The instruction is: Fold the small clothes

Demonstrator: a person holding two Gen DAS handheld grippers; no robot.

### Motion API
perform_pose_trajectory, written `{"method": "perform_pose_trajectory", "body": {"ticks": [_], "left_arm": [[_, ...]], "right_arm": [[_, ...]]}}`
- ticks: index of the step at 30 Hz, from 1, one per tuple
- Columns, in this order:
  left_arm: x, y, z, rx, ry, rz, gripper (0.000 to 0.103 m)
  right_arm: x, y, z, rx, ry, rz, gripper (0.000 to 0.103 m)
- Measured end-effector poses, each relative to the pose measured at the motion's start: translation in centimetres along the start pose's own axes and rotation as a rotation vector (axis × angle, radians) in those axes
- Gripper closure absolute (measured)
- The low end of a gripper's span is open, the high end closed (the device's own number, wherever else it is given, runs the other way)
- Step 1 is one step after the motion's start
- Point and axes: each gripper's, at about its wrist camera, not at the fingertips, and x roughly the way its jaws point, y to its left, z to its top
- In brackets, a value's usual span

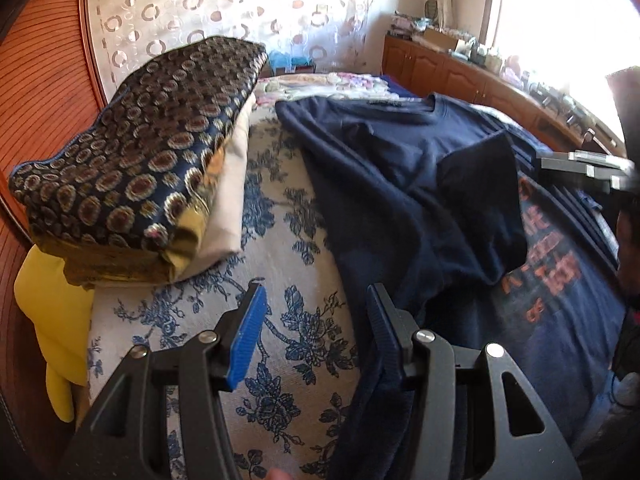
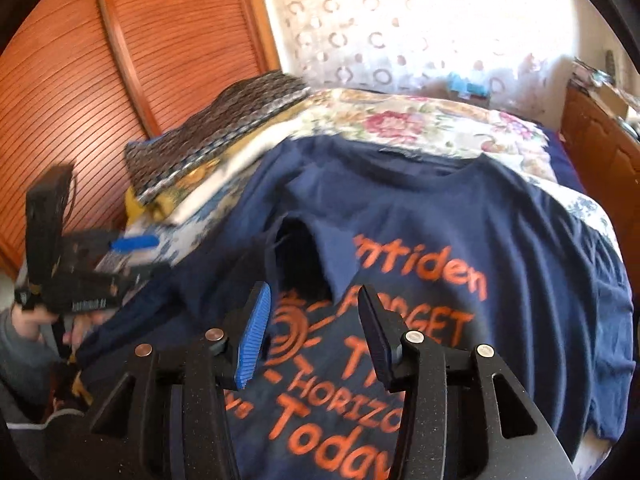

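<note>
left wrist view shows a bed (image 1: 280,280) under a white cover with blue flowers, and on it a navy t-shirt (image 1: 400,152) with orange lettering lies spread, one sleeve folded in over the chest. beside the shirt, towards the wooden slatted wall (image 1: 36,92), sits a stack of folded cloth (image 1: 132,168) topped by a dark patterned piece. left gripper (image 1: 316,336) hangs over the shirt's near edge, jaws spread; navy cloth lies against the inner face of one finger, the other stands clear over the cover. right wrist view has the right gripper (image 2: 312,332) above the lettering, jaws apart with nothing between them.
</note>
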Motion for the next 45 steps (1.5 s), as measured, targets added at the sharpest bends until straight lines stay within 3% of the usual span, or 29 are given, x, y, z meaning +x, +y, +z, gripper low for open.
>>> {"method": "perform_pose_trajectory", "body": {"ticks": [7, 9, 15, 20, 22, 24, 26, 30, 35, 37, 39, 45], "left_arm": [[0.7, 0.2, -0.5, -0.006, 0.008, 0.000, 0.050], [0.8, 0.2, -0.5, -0.006, -0.003, 0.005, 0.049], [0.8, 0.4, -0.4, -0.011, -0.003, 0.001, 0.047], [0.9, 0.3, -0.4, -0.010, -0.004, 0.001, 0.047], [1.0, 0.3, -0.3, -0.010, -0.004, 0.001, 0.047], [1.0, 0.4, -0.3, -0.010, -0.004, 0.001, 0.046], [1.0, 0.4, -0.3, -0.010, -0.004, 0.001, 0.046], [1.0, 0.4, -0.3, -0.010, -0.004, 0.001, 0.046], [1.0, 0.4, -0.3, -0.008, -0.003, 0.002, 0.046], [1.0, 0.4, -0.3, -0.008, -0.003, 0.002, 0.046], [1.0, 0.4, -0.3, -0.008, -0.003, 0.003, 0.046], [1.0, 0.4, -0.2, -0.011, -0.001, 0.004, 0.046]], "right_arm": [[0.9, -3.1, 2.6, 0.036, -0.058, -0.063, 0.057], [2.0, -3.7, 3.0, 0.042, -0.036, -0.074, 0.057], [6.3, -2.5, 2.1, 0.006, 0.087, 0.001, 0.057], [7.5, -1.3, 1.3, -0.028, 0.129, 0.033, 0.057], [7.5, -0.9, 1.1, -0.062, 0.132, 0.016, 0.063], [7.5, -0.6, 1.0, -0.097, 0.144, 0.016, 0.093], [7.3, -0.6, 1.0, -0.130, 0.150, 0.028, 0.100], [5.5, -1.7, 2.3, -0.158, 0.095, -0.023, 0.102], [3.5, -4.8, 4.6, -0.131, 0.048, -0.216, 0.102], [4.1, -5.2, 4.4, -0.134, 0.089, -0.224, 0.091], [4.4, -5.3, 3.9, -0.145, 0.096, -0.268, 0.044], [2.3, -6.7, 2.5, -0.057, 0.039, -0.203, 0.041]]}}
